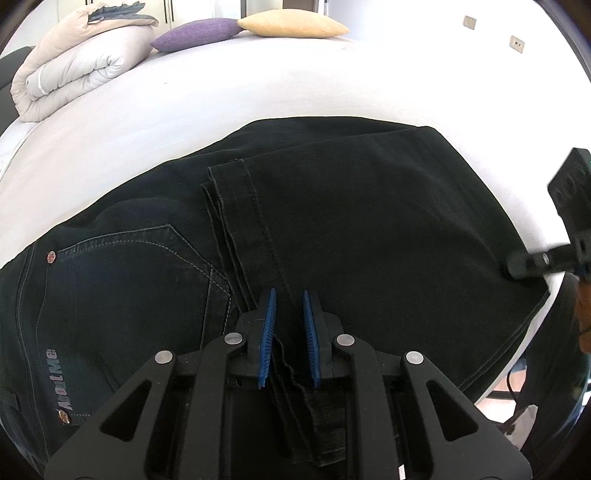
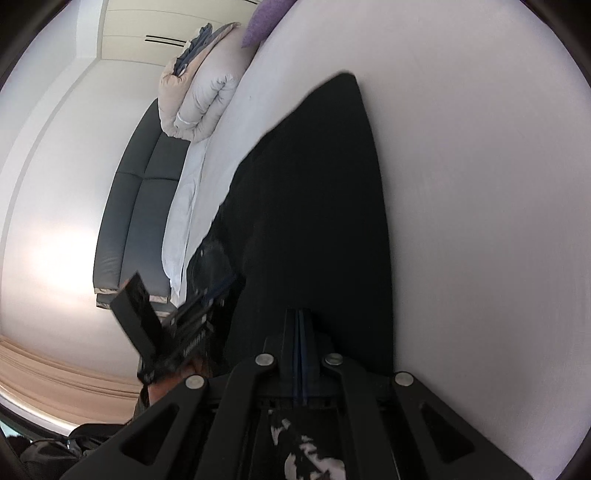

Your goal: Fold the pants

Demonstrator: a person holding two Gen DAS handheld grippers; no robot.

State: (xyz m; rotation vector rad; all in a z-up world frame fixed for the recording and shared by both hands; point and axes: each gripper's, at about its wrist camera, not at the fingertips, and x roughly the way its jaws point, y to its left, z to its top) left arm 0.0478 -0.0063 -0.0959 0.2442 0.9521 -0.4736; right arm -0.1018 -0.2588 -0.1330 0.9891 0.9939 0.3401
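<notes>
Your left gripper point(image 1: 288, 321) has its blue pads point(image 1: 269, 332) a narrow gap apart with bunched denim layers between them; it grasps the pants point(image 1: 332, 229) at the near edge, by the folded hems. Your right gripper point(image 2: 300, 332) is clenched, pads pressed together; whether fabric sits between them you cannot tell, the view is blurred and dark there. From the left wrist view the right gripper tip point(image 1: 517, 264) touches the pants near their right edge.

The pants are dark jeans, lying flat on the white bed point(image 1: 258, 92), legs folded over so the hems point(image 1: 225, 184) lie across the seat, just beside the back pocket point(image 1: 147, 258). A rivet point(image 1: 51, 256) and a small logo point(image 1: 51, 358) show at the left, near the waistband.

In the right wrist view the left gripper point(image 2: 192, 314) sits at the pants' left edge with a hand point(image 2: 173, 380) behind it.

Far side of the bed: a rolled duvet point(image 1: 74, 70), a purple cushion point(image 1: 195, 35), a yellow cushion point(image 1: 291, 24). A dark sofa point(image 2: 140, 206) stands beside the bed.
</notes>
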